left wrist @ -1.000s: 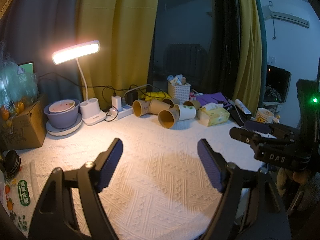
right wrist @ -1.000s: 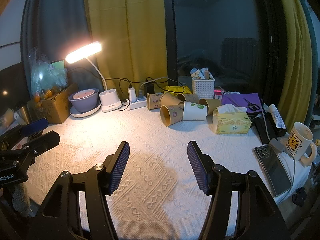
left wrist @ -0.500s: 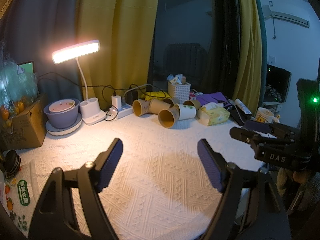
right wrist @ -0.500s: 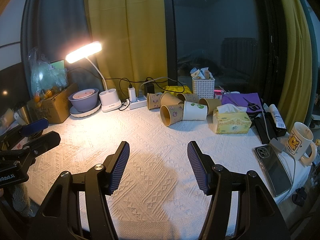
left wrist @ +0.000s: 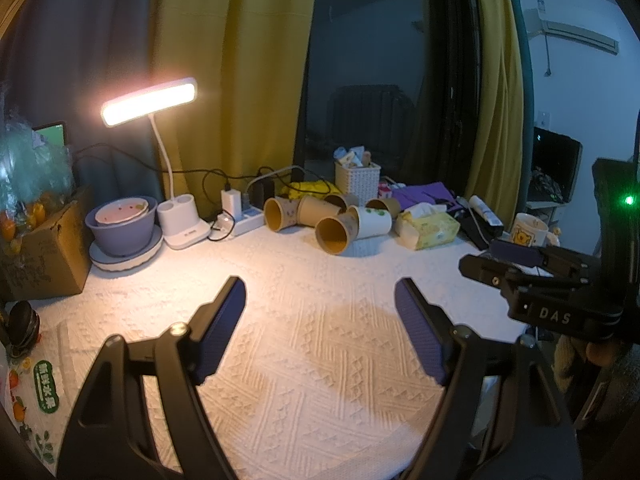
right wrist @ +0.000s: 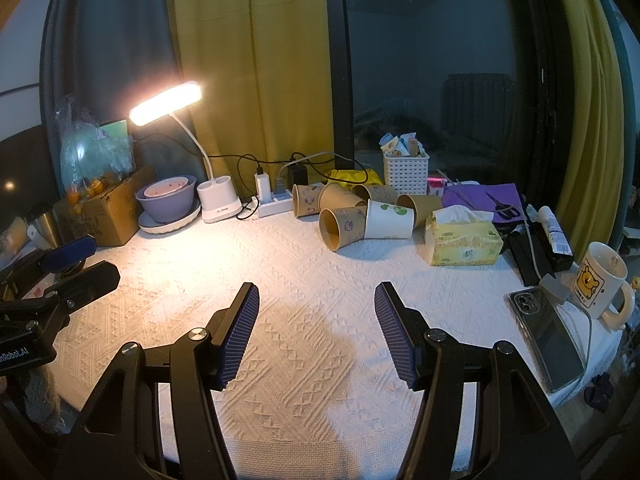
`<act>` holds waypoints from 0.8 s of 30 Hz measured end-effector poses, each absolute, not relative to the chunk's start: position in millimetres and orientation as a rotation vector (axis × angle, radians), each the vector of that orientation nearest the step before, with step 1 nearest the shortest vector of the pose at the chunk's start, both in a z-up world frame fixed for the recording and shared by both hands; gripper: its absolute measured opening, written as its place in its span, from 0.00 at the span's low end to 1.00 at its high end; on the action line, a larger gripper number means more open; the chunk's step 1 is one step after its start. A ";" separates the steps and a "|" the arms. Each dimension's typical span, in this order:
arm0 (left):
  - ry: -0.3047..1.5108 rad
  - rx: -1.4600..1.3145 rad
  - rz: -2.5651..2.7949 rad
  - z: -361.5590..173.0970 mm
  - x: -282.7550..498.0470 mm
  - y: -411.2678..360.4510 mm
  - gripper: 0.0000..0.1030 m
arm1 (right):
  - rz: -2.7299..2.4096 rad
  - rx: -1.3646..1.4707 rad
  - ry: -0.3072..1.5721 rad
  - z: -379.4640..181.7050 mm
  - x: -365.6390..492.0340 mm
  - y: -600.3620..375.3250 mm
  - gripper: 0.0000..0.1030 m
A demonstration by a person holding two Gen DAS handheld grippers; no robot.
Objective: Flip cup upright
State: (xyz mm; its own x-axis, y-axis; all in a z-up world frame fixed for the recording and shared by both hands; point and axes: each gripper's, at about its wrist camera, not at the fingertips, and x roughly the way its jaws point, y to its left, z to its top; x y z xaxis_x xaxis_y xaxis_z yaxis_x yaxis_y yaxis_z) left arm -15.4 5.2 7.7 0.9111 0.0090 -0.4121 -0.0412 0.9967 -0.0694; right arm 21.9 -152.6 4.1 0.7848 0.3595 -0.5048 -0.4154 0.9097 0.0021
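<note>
Several paper cups lie on their sides in a pile at the back of the white cloth. The nearest is a brown cup [left wrist: 336, 231] [right wrist: 342, 227] with its mouth toward me; a white cup [left wrist: 374, 222] [right wrist: 389, 219] lies next to it. My left gripper [left wrist: 320, 308] is open and empty over the front of the cloth, well short of the cups. My right gripper [right wrist: 317, 312] is open and empty too, likewise short of them. Each gripper shows at the edge of the other's view.
A lit desk lamp [right wrist: 218, 200], a purple bowl on a plate [right wrist: 168, 200] and a cardboard box [right wrist: 106, 216] stand back left. A power strip [right wrist: 276, 202], white basket [right wrist: 406, 172], tissue box [right wrist: 462, 240], phone [right wrist: 548, 332] and mug [right wrist: 600, 280] lie toward the right.
</note>
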 end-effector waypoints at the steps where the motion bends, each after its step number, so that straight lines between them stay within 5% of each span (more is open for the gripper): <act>1: 0.426 -0.076 0.023 6.1 -13.9 4.8 0.76 | 0.418 -0.112 0.524 3.0 22.5 -153.2 0.61; 24: 0.628 -0.002 -0.069 -24.6 116.2 3.7 0.76 | 0.353 -0.104 0.639 -26.6 129.2 -166.3 0.62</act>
